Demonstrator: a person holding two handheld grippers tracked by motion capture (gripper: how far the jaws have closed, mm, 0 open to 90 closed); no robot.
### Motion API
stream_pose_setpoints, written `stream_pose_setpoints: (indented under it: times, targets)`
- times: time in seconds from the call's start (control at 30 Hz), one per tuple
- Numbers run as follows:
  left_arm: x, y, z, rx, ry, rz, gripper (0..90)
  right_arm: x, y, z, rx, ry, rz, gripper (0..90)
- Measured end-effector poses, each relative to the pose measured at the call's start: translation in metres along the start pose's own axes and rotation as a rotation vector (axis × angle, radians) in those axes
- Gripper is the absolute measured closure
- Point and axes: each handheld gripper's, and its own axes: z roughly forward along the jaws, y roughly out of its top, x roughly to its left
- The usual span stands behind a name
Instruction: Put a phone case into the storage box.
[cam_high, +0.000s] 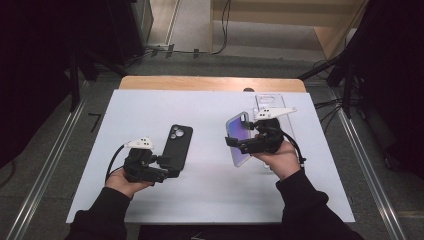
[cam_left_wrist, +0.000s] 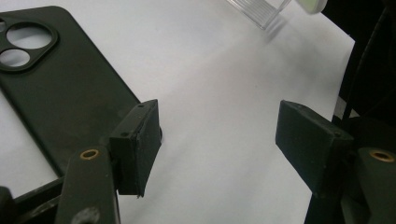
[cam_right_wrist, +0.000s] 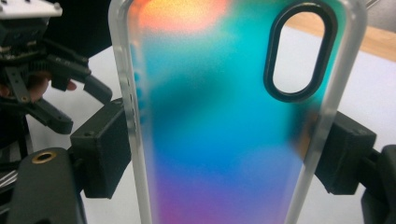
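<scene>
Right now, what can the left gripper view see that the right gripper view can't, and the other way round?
Left gripper view: the black phone case lying flat by its open left claw, plus a clear case's corner. Right gripper view: the iridescent phone case clamped across its width in the right claw, with the other claw farther off. Both: the white table cover.

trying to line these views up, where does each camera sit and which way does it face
High view: above the person's side, looking forward and down on the table; both forearms, left gripper and right gripper show.
Left gripper view: rides the left gripper, looking along its open jaws at the table beside the black case.
Right gripper view: rides the right gripper, facing the iridescent case clamped between its jaws; the left gripper shows beyond.
Shared: high and left gripper views both show the black case.
</scene>
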Motion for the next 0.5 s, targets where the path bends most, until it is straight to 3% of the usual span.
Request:
stream_pose_setpoints:
  times: [0.23,0.5]
  targets:
    - [-0.001,-0.003,0.002,0.008,0.02,0.002,31.2,-0.012,0.009,-0.017,-0.043,-0.057,0.015,16.2]
    - [-0.001,-0.006,0.001,-0.009,0.038,-0.034,31.2,-0.026,0.017,-0.032,-0.083,-0.115,0.05,16.2]
